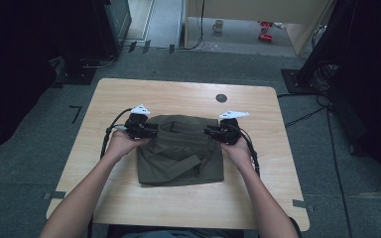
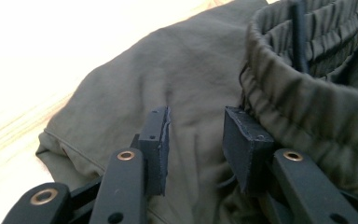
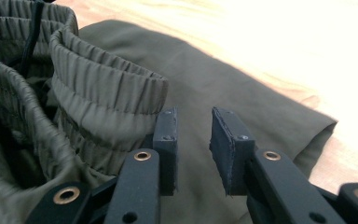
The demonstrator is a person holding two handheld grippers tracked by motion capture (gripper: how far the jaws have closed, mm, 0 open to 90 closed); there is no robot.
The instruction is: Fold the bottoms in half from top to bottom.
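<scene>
Nearest me, my forearms come in from the near edge of the tabletop (image 1: 129, 203), one on each side of the folded olive shorts (image 1: 181, 158), which lie at the middle of it.

My left gripper (image 1: 146, 130) sits at the left end of the elastic waistband (image 1: 181, 128), my right gripper (image 1: 217, 132) at its right end, and the two point inward at each other. Both pairs of jaws stand spread with nothing pinched. In the left gripper view the waistband (image 2: 307, 93) rises just past and beside one pad, with flat cloth (image 2: 191, 93) under the gap. In the right gripper view the gathered band (image 3: 107, 93) stands against the outer side of one pad, not between the two.

The waistband's long axis runs left to right, straight between my hands, and each hand is equally near its own end. The folded legs stretch toward me.

Bare wood lies open left, right and beyond the band. A small dark round hole (image 1: 221, 97) sits near the far edge, well apart.
</scene>
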